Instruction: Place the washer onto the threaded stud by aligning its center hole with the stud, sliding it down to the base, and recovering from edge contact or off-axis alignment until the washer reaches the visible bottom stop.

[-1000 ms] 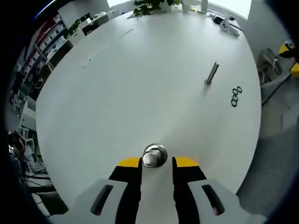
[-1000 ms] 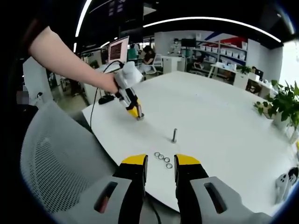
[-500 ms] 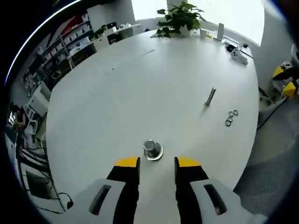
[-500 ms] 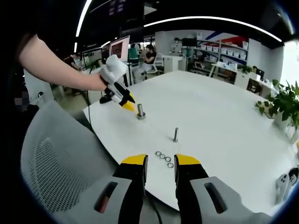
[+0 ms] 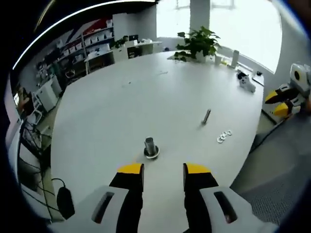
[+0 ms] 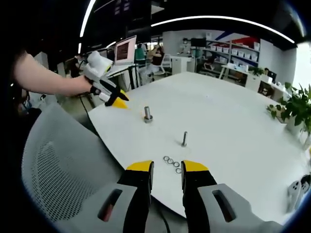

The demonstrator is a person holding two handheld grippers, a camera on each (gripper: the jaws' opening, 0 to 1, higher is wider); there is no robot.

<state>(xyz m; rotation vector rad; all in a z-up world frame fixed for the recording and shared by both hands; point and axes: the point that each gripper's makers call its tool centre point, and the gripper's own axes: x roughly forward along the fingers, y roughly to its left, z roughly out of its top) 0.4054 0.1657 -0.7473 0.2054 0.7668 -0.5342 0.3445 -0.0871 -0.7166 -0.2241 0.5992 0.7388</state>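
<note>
Your left gripper (image 5: 163, 169) has pulled back from the stud on its flanged base (image 5: 150, 147): a second ago that piece sat right between its yellow tips, and now it stands free on the white table (image 5: 107, 111) a little ahead of them, upright, with nothing touching it. I read that as the stud having been set down and released, so the fixture is placed and the washer work has not begun. The jaws stand apart at a narrow gap and hold nothing. Your right gripper (image 6: 166, 169) hovers at the near table edge, its jaws likewise slightly apart and empty, with the loose washers (image 6: 172, 163) lying in a short row on the table (image 6: 233, 121) just beyond its tips; none is picked up or threaded yet. Between washers and base stands a second slim threaded stud (image 6: 184, 139), upright; from here you cannot tell which of the two is the intended target. The right gripper view gives you the left gripper (image 6: 115, 99) from outside, in your hand at the far table edge, clear of the flanged stud (image 6: 147, 114), and a grey mesh chair back (image 6: 58, 165) close below. The left gripper view instead shows the slim stud (image 5: 206, 116) and washers (image 5: 224, 137) well apart from the base, plus a potted plant (image 5: 198, 42) at the far side.
</note>
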